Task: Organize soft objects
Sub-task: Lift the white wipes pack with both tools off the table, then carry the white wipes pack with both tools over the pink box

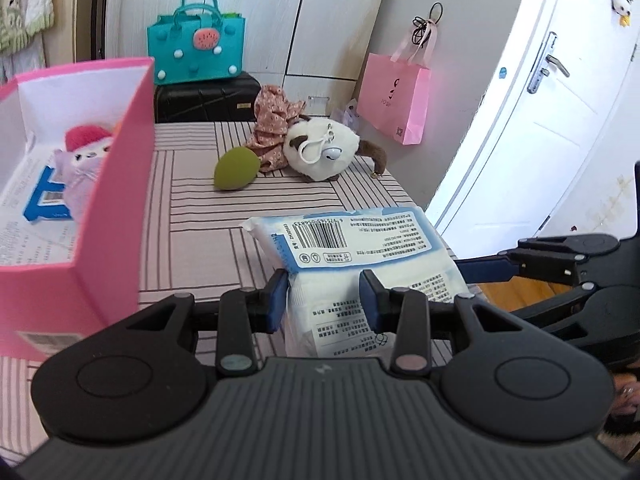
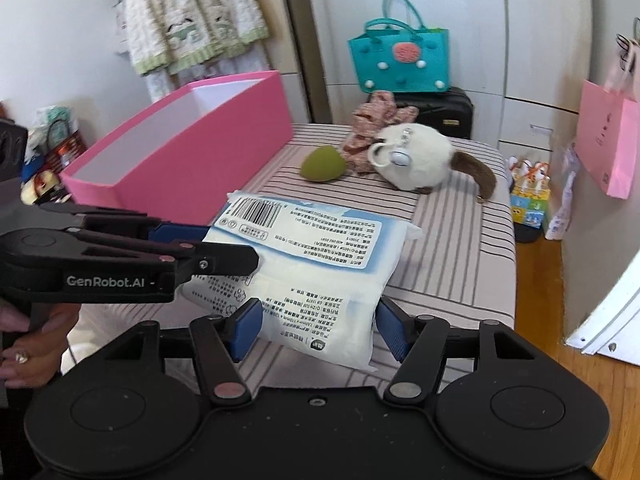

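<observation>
my left gripper (image 1: 323, 300) is clamped on the pack (image 1: 360, 256), right gripper (image 2: 318, 330) sits wide around it, pads not touching, pink box (image 2: 192, 152) alongside

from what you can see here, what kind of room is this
Probably a bedroom or similar room at home: a striped bed-like surface holds a plush toy, garments hang on the wall, and a white wardrobe-like unit stands beside a door.

left gripper (image 2: 224, 252) pinches white pack (image 2: 320, 264); right gripper (image 2: 318, 330) straddles it.
</observation>
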The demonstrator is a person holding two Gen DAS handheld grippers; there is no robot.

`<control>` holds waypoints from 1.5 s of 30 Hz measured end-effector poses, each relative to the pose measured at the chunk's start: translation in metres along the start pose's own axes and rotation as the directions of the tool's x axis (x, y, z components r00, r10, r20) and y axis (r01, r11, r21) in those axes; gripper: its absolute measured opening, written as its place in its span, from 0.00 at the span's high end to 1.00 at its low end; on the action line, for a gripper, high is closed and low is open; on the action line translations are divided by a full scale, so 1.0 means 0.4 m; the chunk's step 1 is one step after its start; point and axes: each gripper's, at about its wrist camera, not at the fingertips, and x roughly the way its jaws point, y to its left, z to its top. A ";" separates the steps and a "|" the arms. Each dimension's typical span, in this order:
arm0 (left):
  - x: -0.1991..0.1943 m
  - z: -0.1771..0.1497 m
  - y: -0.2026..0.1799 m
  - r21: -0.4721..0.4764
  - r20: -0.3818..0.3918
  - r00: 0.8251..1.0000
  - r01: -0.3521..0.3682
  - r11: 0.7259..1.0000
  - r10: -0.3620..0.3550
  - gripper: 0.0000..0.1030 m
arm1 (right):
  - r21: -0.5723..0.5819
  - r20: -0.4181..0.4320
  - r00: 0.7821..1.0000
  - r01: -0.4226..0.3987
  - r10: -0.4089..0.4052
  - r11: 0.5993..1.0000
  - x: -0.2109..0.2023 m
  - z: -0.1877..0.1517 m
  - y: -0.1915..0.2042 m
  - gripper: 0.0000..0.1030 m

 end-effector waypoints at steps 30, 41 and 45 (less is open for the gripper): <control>-0.355 0.039 0.106 0.079 0.120 0.993 -0.009 0.997 0.000 0.63 | -0.260 0.107 0.987 -0.092 0.123 0.961 -0.159 0.117 0.293 0.33; -0.423 0.077 0.182 0.061 0.124 0.991 -0.054 0.997 0.046 0.63 | -0.327 0.101 0.977 -0.146 0.188 0.934 -0.136 0.200 0.371 0.33; -0.434 0.093 0.216 0.054 0.135 0.987 -0.091 0.994 0.083 0.63 | -0.346 0.092 0.975 -0.158 0.201 0.925 -0.100 0.227 0.399 0.33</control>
